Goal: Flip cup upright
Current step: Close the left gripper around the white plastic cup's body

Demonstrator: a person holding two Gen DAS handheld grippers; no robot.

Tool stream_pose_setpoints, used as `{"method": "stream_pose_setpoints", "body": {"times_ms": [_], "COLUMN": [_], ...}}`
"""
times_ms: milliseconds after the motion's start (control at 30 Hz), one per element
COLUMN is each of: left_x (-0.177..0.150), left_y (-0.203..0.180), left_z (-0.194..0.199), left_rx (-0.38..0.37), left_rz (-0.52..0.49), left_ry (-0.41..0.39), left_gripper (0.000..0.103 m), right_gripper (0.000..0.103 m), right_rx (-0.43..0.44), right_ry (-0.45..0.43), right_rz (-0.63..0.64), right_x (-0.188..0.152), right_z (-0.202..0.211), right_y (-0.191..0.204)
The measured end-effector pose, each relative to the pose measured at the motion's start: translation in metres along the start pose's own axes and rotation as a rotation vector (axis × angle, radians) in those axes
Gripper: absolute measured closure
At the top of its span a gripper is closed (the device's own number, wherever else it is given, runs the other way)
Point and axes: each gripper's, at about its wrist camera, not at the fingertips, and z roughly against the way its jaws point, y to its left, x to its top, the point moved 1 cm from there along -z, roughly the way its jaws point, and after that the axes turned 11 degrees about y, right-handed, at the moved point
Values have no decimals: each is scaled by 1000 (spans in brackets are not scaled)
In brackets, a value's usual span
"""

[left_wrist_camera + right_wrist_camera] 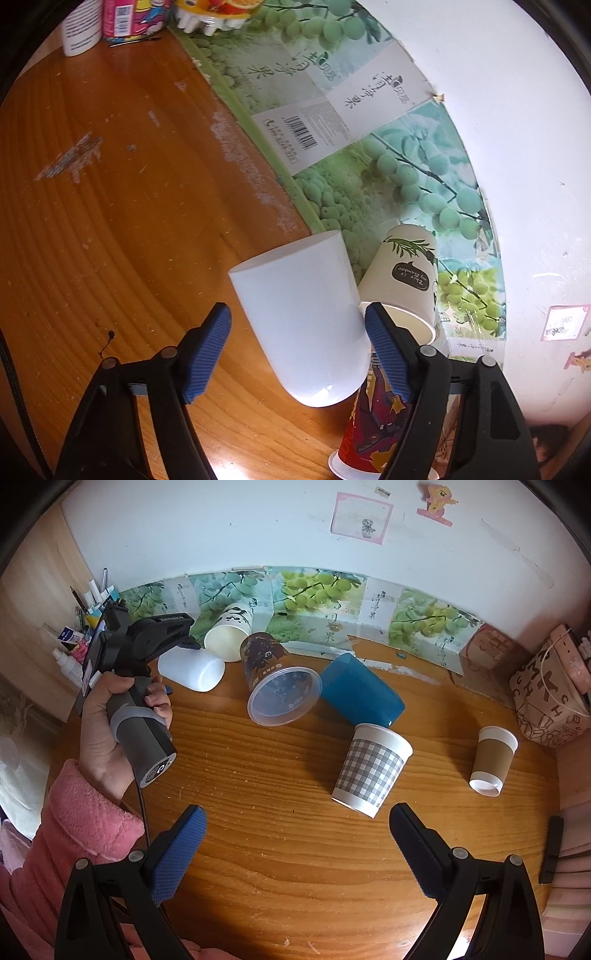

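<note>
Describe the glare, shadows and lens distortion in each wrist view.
Left wrist view: a bright highlight sits on the rounded end of the white cup between the open left gripper; the wall is blown out white; the fisheye bends the table edge into an arc. Right wrist view: evenly lit, soft shadows beside the checked cup and brown cup; dark corner vignetting.

Six cups lay tipped on the surface (pixel 295 849): one white plastic cup (pixel 192 670), one white paper cup with leaf print (pixel 229 631), one clear printed cup (pixel 275 686), one blue cup (pixel 360 696), one checked paper cup (pixel 371 770), one brown-sleeved paper cup (pixel 493 760). Two claws were present: left claw (pixel 297 360), right claw (pixel 297 853).
</note>
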Motion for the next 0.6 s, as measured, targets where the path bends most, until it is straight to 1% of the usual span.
{"method": "stream_pose_setpoints", "body": {"times_ms": [133,267,433,600], "left_x": [2,8,13,11], "left_y": [-3,-6,-13,-15], "left_z": [-1,-5,-7,-3], "left_rx": [-15,-26,-7,18], "left_rz": [-29,-58,-133,-185], "left_ry": [19,42,57,74], "left_gripper": [32,34,35,36], "right_gripper": [3,3,3,3], "right_rx": [1,0,2,1], "right_ry": [0,0,2,-2], "right_rz": [-26,-49,-92,-133], "right_x": [-3,-7,-14,-20], "right_z": [1,2,2,4], "right_y": [2,4,5,6]}}
